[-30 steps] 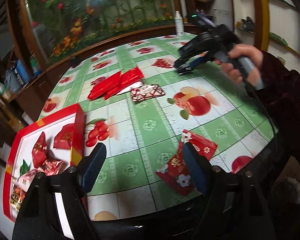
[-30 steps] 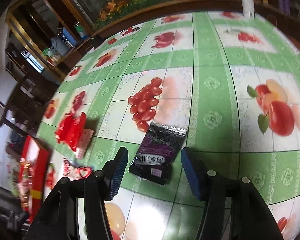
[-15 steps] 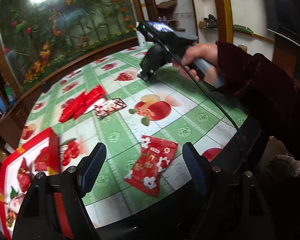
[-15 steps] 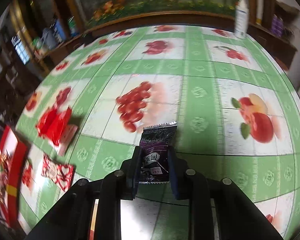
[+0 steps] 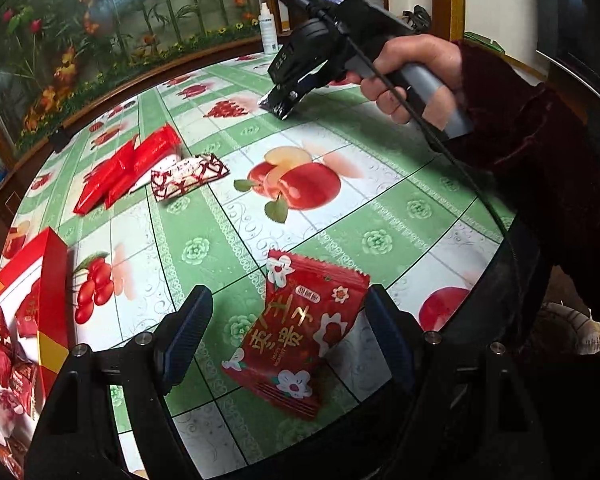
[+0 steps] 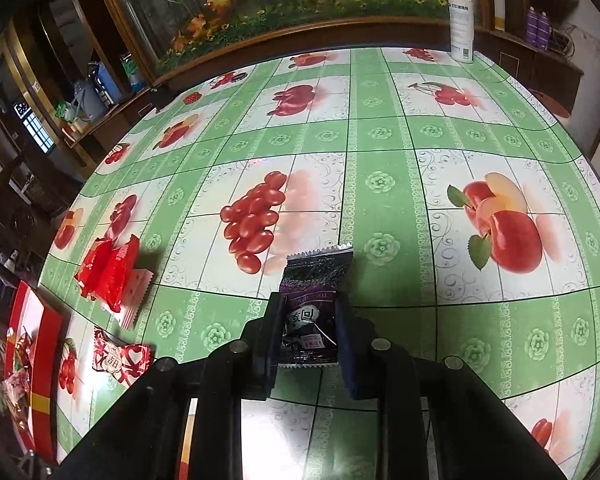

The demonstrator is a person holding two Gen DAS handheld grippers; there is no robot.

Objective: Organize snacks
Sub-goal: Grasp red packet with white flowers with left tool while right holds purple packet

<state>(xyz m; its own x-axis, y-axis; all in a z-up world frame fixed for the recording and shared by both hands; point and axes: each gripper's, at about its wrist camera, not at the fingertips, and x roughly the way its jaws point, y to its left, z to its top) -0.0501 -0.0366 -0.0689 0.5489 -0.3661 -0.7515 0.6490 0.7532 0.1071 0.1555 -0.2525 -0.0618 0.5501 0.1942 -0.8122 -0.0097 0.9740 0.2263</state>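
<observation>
My right gripper [image 6: 309,312] is shut on a dark purple snack packet [image 6: 314,292], its far end sticking out over the table; that gripper [image 5: 282,100] also shows far across the table in a hand. My left gripper [image 5: 288,316] stands open over a red flower-printed packet [image 5: 300,332] near the table's front edge, fingers either side, not touching. Red packets [image 5: 128,168] and a red-and-white heart-patterned packet [image 5: 188,174] lie mid-table. A red box [image 5: 54,280] holding several packets sits at the left.
The green fruit-print tablecloth [image 6: 380,144] covers a round table. A white spray bottle [image 6: 460,20] stands at the far edge. A dark sleeve [image 5: 540,152] reaches in from the right. Shelves and a wooden-framed flower mural ring the table.
My right gripper closed on the purple packet and has kept hold. My left gripper swung right and dropped toward the flower-printed packet, which now lies between its fingers.
</observation>
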